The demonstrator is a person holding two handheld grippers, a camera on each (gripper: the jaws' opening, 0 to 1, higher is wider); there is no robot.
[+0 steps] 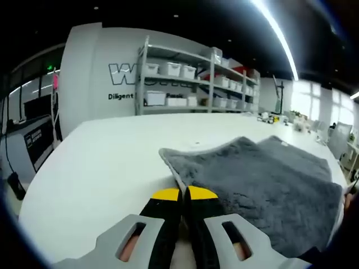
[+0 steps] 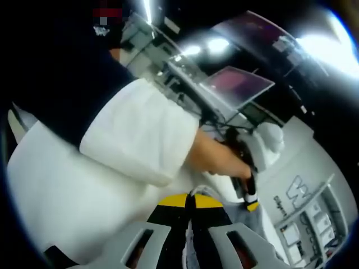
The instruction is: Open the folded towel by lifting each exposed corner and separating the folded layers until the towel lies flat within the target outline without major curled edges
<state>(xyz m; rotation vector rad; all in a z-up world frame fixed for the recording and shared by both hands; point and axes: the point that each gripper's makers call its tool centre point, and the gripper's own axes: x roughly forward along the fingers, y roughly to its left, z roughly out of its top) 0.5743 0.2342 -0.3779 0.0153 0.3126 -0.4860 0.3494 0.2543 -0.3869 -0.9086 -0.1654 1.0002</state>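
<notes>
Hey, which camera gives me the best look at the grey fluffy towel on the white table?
The left gripper view. There the grey fluffy towel spreads across the white table, its folded layers and near corner plain, just beyond the left gripper. The right gripper view shows a blurred grey strip of it past the right gripper.
</notes>
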